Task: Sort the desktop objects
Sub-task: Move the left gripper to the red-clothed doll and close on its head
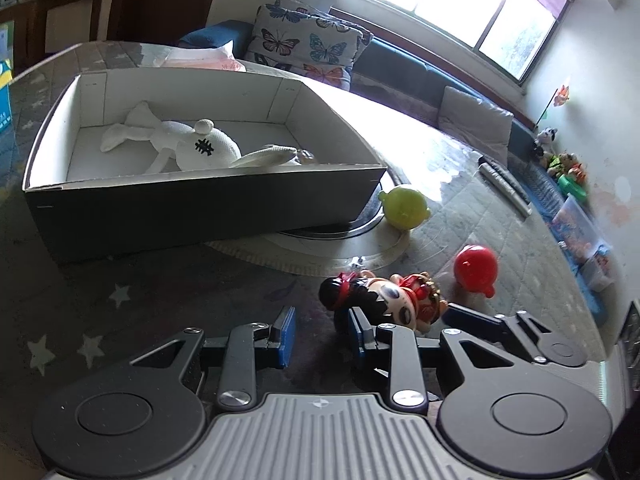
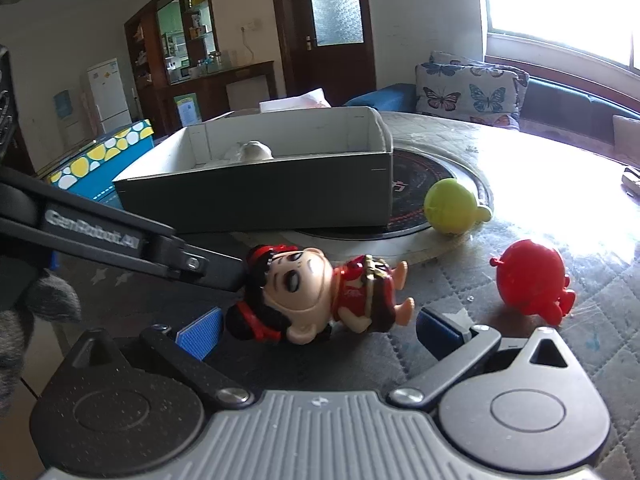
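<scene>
Two tongs angle down over the quilted surface (image 2: 520,248). Right tongs (image 2: 318,330) gape wide around the doll figurine (image 2: 320,296), lying on its side, pads clear of it. Left tongs (image 1: 320,334) stand slightly parted, empty, right pad against the doll's dark hair. Farther off: red toy (image 2: 532,280), yellow-green toy (image 2: 450,208), then the box (image 1: 200,204) holding a white plush (image 1: 200,148), partly hidden.
</scene>
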{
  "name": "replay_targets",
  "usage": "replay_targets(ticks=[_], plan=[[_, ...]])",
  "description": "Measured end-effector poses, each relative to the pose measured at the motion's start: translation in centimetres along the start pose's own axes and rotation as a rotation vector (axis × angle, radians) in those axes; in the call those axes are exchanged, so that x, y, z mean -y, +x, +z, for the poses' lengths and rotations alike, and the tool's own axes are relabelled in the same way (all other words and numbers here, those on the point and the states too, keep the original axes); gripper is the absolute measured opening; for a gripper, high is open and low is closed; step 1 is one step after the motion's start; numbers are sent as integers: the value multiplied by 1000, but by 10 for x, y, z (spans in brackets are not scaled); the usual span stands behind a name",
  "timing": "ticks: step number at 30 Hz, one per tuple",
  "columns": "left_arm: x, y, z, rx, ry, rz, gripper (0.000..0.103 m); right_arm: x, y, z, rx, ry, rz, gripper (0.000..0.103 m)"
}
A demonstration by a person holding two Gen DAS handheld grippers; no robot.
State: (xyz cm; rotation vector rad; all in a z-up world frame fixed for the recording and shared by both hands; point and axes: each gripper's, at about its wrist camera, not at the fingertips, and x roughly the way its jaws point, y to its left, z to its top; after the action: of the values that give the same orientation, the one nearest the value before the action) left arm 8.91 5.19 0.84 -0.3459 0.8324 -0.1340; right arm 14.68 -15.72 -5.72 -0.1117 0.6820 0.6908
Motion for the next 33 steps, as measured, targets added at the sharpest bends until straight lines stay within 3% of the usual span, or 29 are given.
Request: replay_targets(ticks=[13,25,33], plan=[[-1,0,4,-48,-45,-119,32,-2,3,0,2,-10,26,103],[-4,7,4,-70,-63,-122,36,-11,-12,-7,-8,-55,92,103],[-5,9,6,-77,-54,-124,38,5,-8,-3,-9,-46,50,103]])
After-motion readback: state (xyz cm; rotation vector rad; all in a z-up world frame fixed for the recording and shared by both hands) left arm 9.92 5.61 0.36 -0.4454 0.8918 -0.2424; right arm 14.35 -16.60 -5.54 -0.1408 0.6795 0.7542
